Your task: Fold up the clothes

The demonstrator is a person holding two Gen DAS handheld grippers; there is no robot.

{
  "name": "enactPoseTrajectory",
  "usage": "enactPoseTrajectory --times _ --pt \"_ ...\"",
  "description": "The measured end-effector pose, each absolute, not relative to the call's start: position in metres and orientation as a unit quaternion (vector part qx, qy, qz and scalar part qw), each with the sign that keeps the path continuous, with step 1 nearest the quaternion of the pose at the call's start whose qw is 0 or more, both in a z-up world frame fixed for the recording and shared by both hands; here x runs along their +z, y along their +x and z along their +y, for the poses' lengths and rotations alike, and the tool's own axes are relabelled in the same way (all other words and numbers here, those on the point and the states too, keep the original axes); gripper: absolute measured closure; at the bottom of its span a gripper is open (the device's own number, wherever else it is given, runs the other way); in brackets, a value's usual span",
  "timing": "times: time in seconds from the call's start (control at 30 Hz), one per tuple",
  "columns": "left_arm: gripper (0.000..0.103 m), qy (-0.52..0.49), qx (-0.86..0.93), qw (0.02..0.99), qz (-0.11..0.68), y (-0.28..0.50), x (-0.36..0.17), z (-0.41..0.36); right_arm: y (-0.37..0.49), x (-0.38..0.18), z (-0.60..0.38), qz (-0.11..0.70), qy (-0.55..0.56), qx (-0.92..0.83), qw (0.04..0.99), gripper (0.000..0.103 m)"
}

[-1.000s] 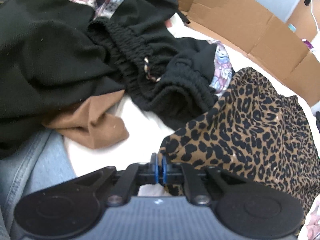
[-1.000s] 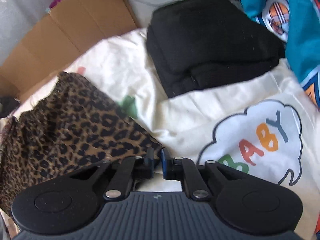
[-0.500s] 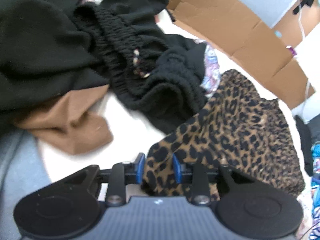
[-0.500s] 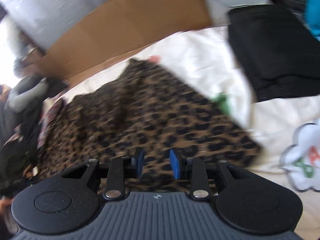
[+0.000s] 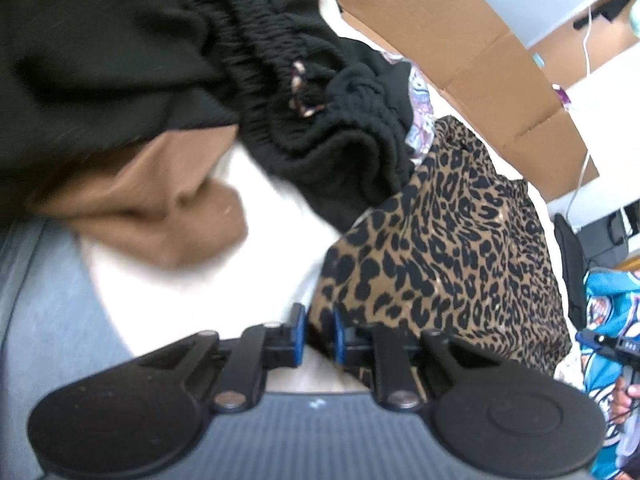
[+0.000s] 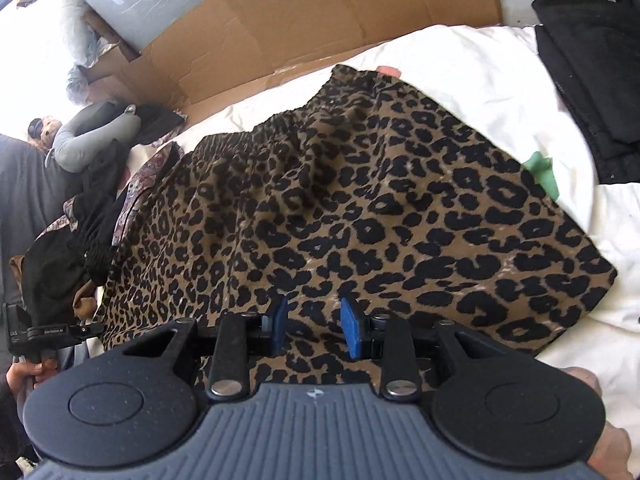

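Observation:
A leopard-print garment [image 5: 448, 248] lies spread on the white sheet, with its gathered waistband on the far side in the right wrist view [image 6: 360, 200]. My left gripper [image 5: 318, 334] is at the garment's near left corner. Its jaws are closing, and a fold of the leopard fabric fills the gap between the blue pads. My right gripper [image 6: 314, 326] hovers over the garment's near edge with its pads apart. The fabric lies flat beneath them and is not pinched.
A heap of black clothes [image 5: 120, 60] and a brown garment [image 5: 160, 208] lie left of the leopard piece. A cardboard wall [image 6: 320, 20] borders the far side. A folded black garment [image 6: 592, 80] sits at the right on the sheet [image 6: 460, 60]. A teal garment [image 5: 608, 300] lies further right.
My left gripper opened, took the leopard corner between its pads and narrowed on it. My right gripper swung left from the printed sheet to over the leopard garment and opened.

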State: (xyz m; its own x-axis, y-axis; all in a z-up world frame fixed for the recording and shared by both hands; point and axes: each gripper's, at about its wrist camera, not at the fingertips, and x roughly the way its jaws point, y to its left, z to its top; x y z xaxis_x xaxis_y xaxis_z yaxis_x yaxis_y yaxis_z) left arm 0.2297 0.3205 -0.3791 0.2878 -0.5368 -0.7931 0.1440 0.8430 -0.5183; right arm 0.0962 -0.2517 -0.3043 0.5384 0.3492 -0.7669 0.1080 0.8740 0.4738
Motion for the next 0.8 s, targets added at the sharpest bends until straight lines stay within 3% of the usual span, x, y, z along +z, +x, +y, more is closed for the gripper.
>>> enactPoseTrajectory --times 0.3,0.43,0.8 --pt "0.099 -0.207 -0.209 0.796 0.529 0.224 -0.359 0.319 0.106 -0.304 -0.214 0.483 0.216 0.120 0.840 0.072" --pt "0.100 -0.210 -0.220 0.811 0.500 0.219 -0.331 0.308 0.110 -0.310 -0.186 0.494 0.203 0.141 0.833 0.082" --pt "0.100 -0.230 -0.278 0.828 0.430 0.207 -0.266 0.267 0.134 -0.335 -0.123 0.504 0.130 0.138 0.843 0.089"
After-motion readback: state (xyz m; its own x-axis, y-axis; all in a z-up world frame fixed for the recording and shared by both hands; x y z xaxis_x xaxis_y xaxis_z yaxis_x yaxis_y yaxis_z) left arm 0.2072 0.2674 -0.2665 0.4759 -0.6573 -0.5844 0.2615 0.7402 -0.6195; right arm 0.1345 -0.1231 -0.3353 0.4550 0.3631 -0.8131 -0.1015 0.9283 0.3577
